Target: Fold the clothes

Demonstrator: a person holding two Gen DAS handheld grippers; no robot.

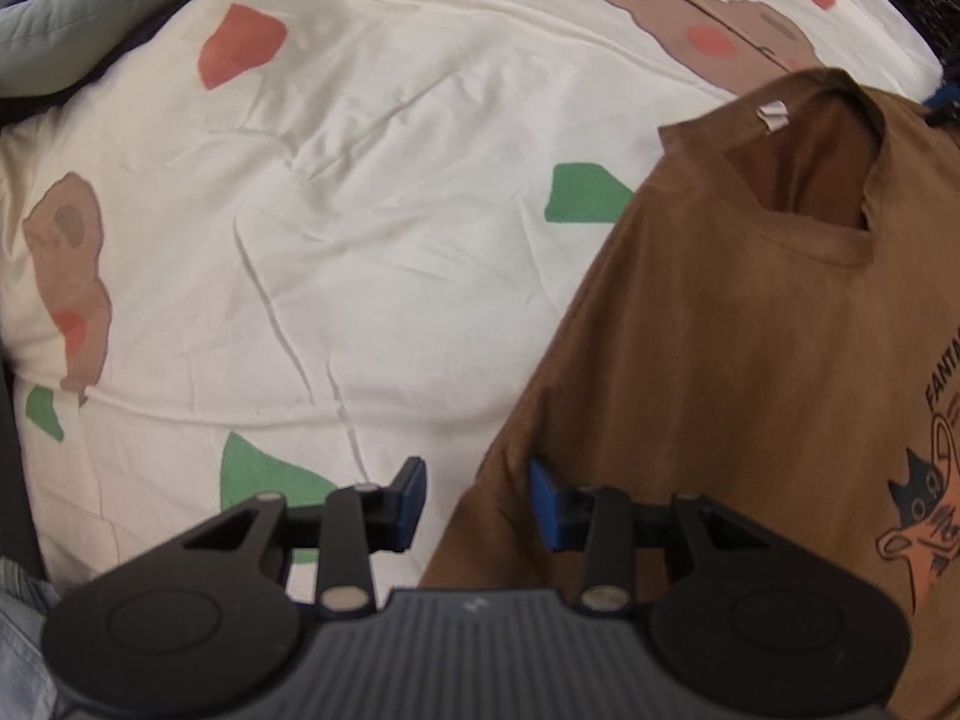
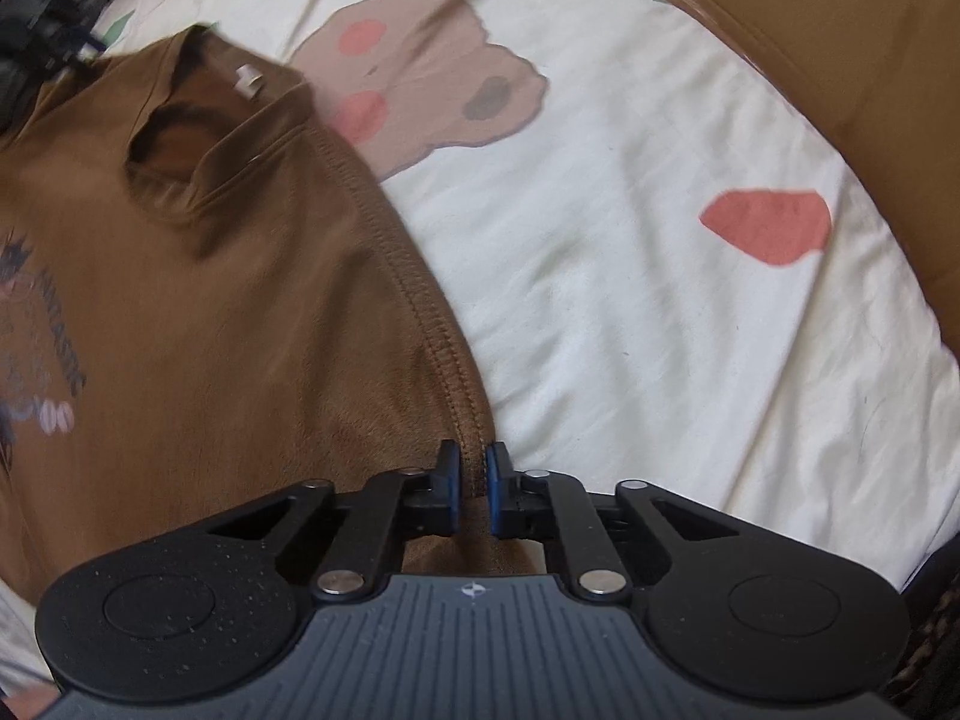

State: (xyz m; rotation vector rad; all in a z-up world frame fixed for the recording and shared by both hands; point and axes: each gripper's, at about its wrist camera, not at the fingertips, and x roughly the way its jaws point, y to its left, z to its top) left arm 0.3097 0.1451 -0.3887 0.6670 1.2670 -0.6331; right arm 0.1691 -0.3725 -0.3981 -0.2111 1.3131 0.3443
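A brown T-shirt with an orange cat print lies on a cream bedspread, collar away from me. My left gripper is open at the shirt's left edge, its right finger over the cloth, its left finger over the bedspread. In the right wrist view the same shirt fills the left side. My right gripper is shut on the shirt's stitched right edge.
The bedspread has bear, red and green patches. A grey-blue pillow lies at the far left. A brown headboard or wall runs along the bed's right side. Dark clutter sits beyond the collar.
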